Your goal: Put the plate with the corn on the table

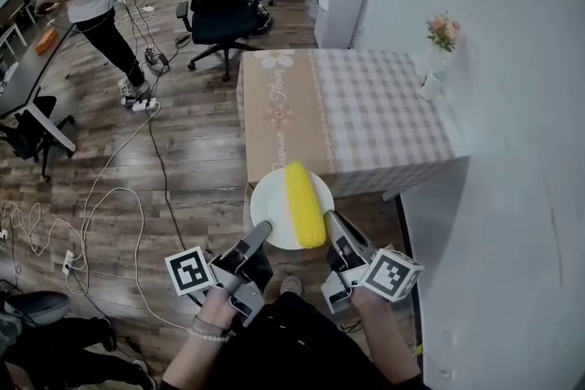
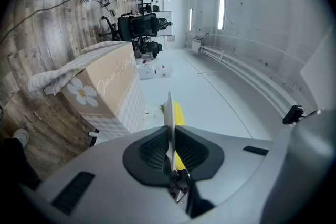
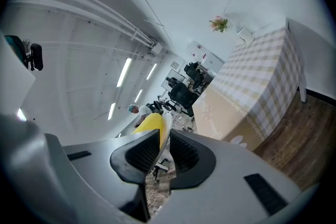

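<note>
Right now the round white plate (image 1: pixel 271 199) hangs in the air between the two grippers, carried level, with the yellow corn cob (image 1: pixel 304 204) lying lengthwise on it, closer to the right fingers than to the left. The left gripper (image 1: pixel 262 231) grips the plate's near-left rim: in the left gripper view its dark ribbed fingers (image 2: pixel 152 150) are clamped on the thin white edge, which runs up between them, with the cob showing yellow just behind it. The right gripper (image 1: pixel 333 226) grips the near-right rim in the same way; in the right gripper view its fingers (image 3: pixel 137 156) are pressed against the rim, and the cob rises just past the fingertips. Beyond both sets of fingertips stands the table (image 1: pixel 366 110), draped in a beige-and-grey checked cloth with a daisy print on its hanging side. The plate's far edge overlaps the table's near corner in the head view, while most of the plate sits above the brown wooden floor (image 1: pixel 201 169). Far past the right fingers, at the table's back edge by the wall, stands a small white vase of pink flowers (image 1: pixel 439 41).
</note>
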{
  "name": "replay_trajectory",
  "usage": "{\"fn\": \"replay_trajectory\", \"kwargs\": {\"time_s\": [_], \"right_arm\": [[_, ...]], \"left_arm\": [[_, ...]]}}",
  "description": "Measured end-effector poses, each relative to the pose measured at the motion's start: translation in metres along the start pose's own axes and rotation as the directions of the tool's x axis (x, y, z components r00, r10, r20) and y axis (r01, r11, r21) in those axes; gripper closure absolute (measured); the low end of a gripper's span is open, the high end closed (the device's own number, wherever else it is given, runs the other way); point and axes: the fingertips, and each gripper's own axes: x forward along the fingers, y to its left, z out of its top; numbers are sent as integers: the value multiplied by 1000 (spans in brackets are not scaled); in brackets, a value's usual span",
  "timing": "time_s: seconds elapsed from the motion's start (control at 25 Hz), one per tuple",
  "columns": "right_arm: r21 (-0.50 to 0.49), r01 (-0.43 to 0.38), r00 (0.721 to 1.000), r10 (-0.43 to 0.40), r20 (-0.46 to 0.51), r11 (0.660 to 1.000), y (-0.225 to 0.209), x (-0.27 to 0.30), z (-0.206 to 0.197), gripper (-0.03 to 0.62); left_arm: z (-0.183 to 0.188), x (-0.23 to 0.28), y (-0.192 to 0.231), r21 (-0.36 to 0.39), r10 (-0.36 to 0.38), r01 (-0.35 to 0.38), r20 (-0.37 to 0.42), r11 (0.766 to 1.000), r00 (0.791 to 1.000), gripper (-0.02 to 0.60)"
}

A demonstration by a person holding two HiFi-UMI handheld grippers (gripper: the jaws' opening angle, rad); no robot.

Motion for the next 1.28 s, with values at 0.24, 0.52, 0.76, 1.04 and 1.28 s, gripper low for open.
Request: {"fn": "replay_trajectory", "kwargs": {"time_s": [0.24,0.52,0.76,1.04,1.28], "right_arm": [[-14,-3,1000,3,-27,1000,-20,10,23,507],[-19,-34,998,33,-52,999,-34,18,42,505],[1,-45,997,45,-61,999,-40,23,45,505],[14,-46,996,47,-73,999,-46,31,43,506],[-5,-21,996,20,-84,1000,-58,41,47,506]], "left_arm": [[3,28,4,2,-7,7,29,1000,1000,541],[4,49,10,-4,-8,8,59,1000,998,541],[7,57,9,21,0,-1,66,1000,998,541],[13,59,14,40,23,-26,68,999,997,541],[23,68,21,32,29,-31,67,999,997,541]]}}
